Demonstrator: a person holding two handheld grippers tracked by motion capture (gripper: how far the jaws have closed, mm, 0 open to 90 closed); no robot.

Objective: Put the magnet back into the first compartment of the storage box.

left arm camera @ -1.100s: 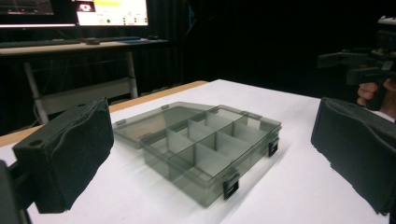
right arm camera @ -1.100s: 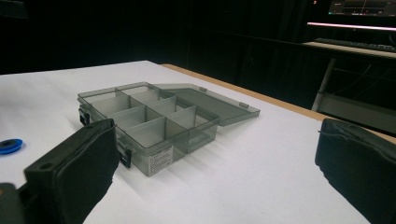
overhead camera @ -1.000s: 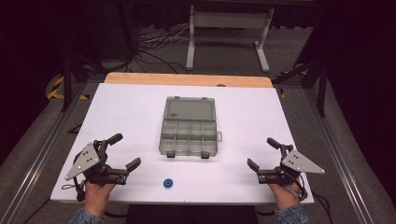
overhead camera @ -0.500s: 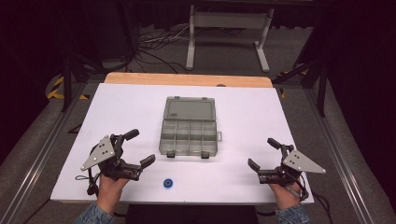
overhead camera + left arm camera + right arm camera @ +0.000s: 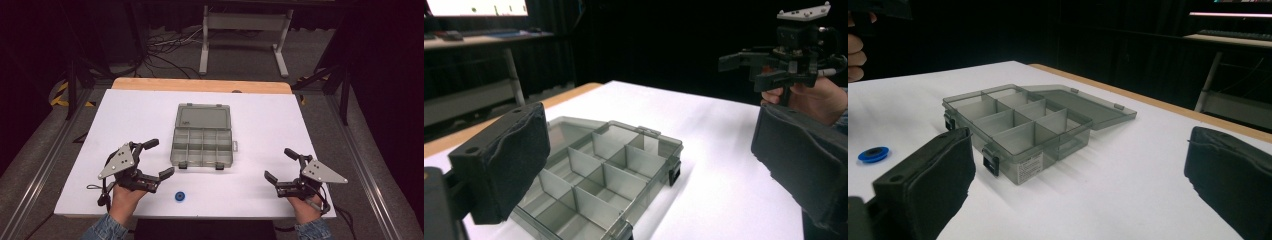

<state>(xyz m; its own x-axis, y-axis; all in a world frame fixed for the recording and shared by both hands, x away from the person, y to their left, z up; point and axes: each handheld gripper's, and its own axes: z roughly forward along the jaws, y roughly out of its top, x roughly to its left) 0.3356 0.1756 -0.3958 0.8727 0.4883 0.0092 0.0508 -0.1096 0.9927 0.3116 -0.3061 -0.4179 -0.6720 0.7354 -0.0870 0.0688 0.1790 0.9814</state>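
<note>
Organizer box (image 5: pixel 202 142) sits mid-table, lid flat toward the far edge (compartments empty). Left gripper (image 5: pixel 156 159) and right gripper (image 5: pixel 281 165) gape near the front corners; blue disc (image 5: pixel 180 196) at the front edge.

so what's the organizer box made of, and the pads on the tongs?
Organizer box: looks like smoky translucent hard plastic, since dividers show through its glossy walls; latches are opaque black. Pads on the left tongs: probably dark foam or rubber, matte, slightly wrinkled surface. Exact material can't be confirmed.
</note>
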